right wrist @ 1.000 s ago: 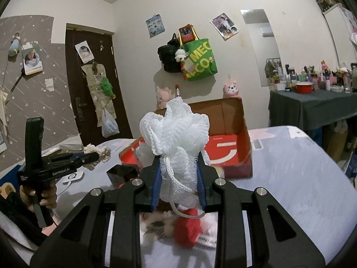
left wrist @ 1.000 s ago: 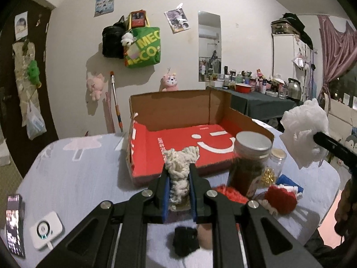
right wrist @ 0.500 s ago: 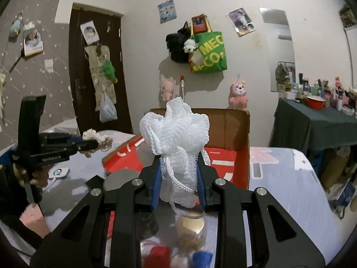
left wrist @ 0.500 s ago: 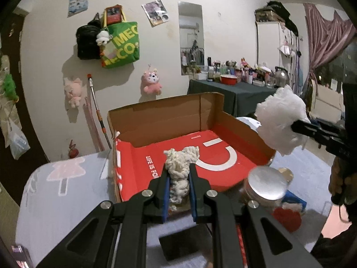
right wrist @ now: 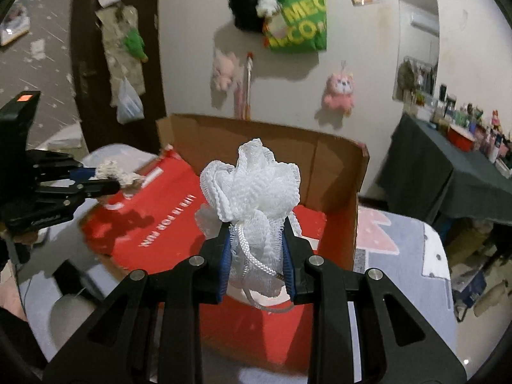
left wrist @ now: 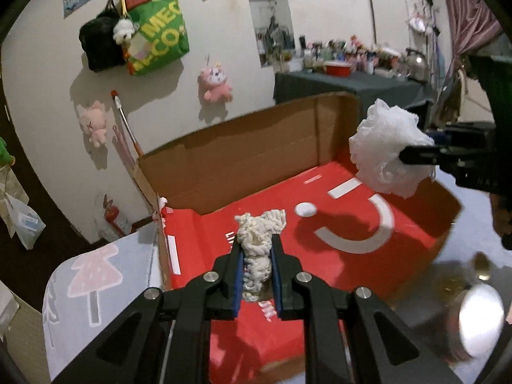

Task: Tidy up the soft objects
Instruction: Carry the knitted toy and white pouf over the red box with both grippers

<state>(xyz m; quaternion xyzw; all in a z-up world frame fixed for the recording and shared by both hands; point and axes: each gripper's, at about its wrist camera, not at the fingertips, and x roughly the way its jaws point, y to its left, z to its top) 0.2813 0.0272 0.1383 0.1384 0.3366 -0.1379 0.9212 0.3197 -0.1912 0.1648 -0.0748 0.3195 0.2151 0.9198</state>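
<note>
I hold both loads over the red-lined cardboard box (left wrist: 320, 147), ready to drop: my left claw (left wrist: 258, 257) pinches a cream rope toy (left wrist: 259, 233), my right claw (right wrist: 257, 256) a white mesh bath pouf (right wrist: 252, 185).

A cream wall (left wrist: 230, 41) carries a green tote bag (left wrist: 158, 35), pink plush toys (left wrist: 215, 82) and a mirror (right wrist: 416, 36). A dark door (right wrist: 96, 64) stands left; a cluttered side table (left wrist: 348, 84) right.

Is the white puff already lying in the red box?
No, the right gripper holds the puff clamped in its jaws above the box.
</note>
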